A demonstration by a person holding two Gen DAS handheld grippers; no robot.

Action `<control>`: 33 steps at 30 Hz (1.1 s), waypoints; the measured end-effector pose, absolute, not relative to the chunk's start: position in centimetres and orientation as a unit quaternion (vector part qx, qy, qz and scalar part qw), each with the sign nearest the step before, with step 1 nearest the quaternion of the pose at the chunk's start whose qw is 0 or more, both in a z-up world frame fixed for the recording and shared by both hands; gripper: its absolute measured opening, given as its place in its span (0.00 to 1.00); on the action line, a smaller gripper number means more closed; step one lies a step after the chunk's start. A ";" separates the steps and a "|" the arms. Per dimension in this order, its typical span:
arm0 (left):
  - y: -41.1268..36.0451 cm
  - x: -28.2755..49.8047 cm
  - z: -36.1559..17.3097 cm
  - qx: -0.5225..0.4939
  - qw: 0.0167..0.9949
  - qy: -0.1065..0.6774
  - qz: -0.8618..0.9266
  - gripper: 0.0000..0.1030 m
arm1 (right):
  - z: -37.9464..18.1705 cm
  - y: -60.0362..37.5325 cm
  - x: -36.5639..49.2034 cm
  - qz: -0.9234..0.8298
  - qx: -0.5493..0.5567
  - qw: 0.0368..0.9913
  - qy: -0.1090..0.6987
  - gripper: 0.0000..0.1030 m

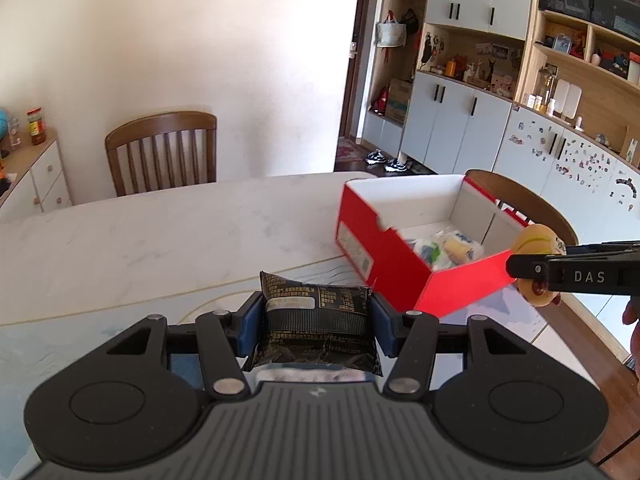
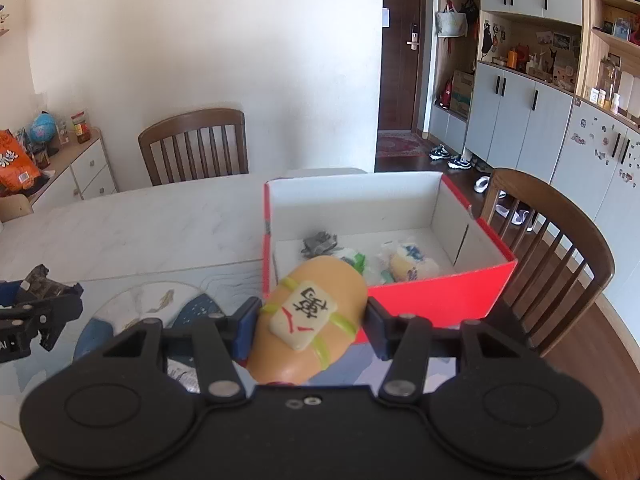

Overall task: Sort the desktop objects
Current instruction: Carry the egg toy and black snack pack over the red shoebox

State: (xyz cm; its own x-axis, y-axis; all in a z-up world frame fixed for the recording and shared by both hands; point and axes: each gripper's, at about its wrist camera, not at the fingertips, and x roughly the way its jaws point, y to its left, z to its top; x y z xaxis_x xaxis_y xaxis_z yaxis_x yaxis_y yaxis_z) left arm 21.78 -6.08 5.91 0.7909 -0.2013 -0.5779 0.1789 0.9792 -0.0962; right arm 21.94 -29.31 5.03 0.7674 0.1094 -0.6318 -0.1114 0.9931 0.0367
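My left gripper point(image 1: 316, 320) is shut on a black snack packet point(image 1: 316, 316) with gold print, held above the table mat. My right gripper point(image 2: 308, 320) is shut on a tan toy point(image 2: 312, 320) bearing a white mahjong tile tied with green bands. A red shoebox point(image 2: 440, 292) with a white inside stands just beyond the toy, holding several wrapped packets point(image 2: 408, 266). In the left wrist view the same red shoebox point(image 1: 384, 248) lies to the right, with the right gripper point(image 1: 532, 274) and its tan toy point(image 1: 534, 240) at the box's near corner. The left gripper point(image 2: 48, 300) shows at the left edge of the right wrist view.
A white marble table point(image 1: 160, 232) carries a blue patterned mat point(image 2: 132, 316) under both grippers. Wooden chairs stand behind the table point(image 1: 164, 152) and to the right of the box point(image 2: 556, 248). A low cabinet point(image 2: 80, 168) with jars stands at the left, with wall cupboards at the right.
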 end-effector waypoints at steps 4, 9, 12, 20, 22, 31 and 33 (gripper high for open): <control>-8.0 22.9 6.5 -0.018 0.947 0.303 -0.104 0.53 | 5.4 -30.8 22.7 0.059 -0.003 0.942 0.330 0.53; -10.8 24.3 7.0 -0.014 0.948 0.297 -0.111 0.53 | 5.7 -33.0 23.9 0.059 -0.001 0.944 0.325 0.53; -12.5 25.2 7.3 -0.011 0.949 0.293 -0.117 0.53 | 5.7 -34.2 24.6 0.059 0.001 0.944 0.324 0.53; -16.8 27.3 7.3 -0.002 0.948 0.292 -0.130 0.53 | 5.4 -36.8 26.4 0.065 0.004 0.943 0.327 0.52; -17.6 27.8 7.3 -0.002 0.947 0.293 -0.134 0.53 | 5.4 -37.3 27.0 0.067 0.005 0.942 0.329 0.52; -20.4 30.5 6.9 0.013 0.942 0.299 -0.152 0.53 | 5.2 -38.7 29.9 0.079 -0.004 0.940 0.332 0.52; -20.8 31.3 7.0 0.013 0.940 0.302 -0.156 0.53 | 5.0 -39.0 30.5 0.080 -0.004 0.939 0.335 0.52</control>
State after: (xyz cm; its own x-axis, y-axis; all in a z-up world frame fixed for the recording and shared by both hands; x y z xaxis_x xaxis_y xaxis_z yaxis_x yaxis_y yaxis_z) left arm 31.28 -20.77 6.95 0.7687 -0.2850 -0.5726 0.3003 0.9512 -0.0704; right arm 30.54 -39.01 5.00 0.7633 0.1472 -0.6290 -0.1525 0.9872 0.0460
